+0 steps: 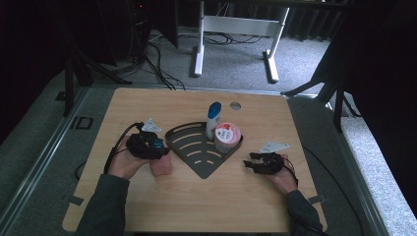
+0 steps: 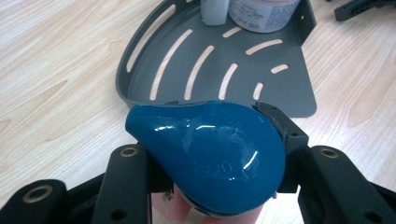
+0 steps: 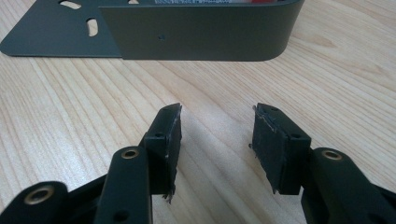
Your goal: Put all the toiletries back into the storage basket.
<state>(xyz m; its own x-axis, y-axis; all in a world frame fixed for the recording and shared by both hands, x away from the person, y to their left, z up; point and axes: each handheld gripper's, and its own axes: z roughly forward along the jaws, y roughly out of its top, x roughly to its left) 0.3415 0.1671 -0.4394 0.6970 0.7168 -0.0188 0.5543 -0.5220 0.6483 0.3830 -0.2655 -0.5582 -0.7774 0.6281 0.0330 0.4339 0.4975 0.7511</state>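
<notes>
My left gripper (image 1: 155,147) (image 2: 215,140) is shut on a pink bottle (image 1: 161,166) just below its blue flip cap (image 2: 210,158), with a jaw on either side. The bottle stands just left of a dark grey slotted corner tray (image 1: 173,142) (image 2: 289,93), apart from it. In the tray's back corner stand a white bottle with a blue cap (image 1: 213,119) (image 2: 215,9) and a jar with a pink lid (image 1: 227,137) (image 2: 261,11). My right gripper (image 1: 249,164) (image 3: 217,140) is open and low over bare wood to the tray's right, facing the tray wall (image 3: 201,37).
The wooden table (image 1: 147,206) has a round cable hole (image 1: 235,105) near its far edge. Beyond it a white desk frame (image 1: 199,54) stands on grey carpet among black cables. The person's sleeves come in over the table's near edge.
</notes>
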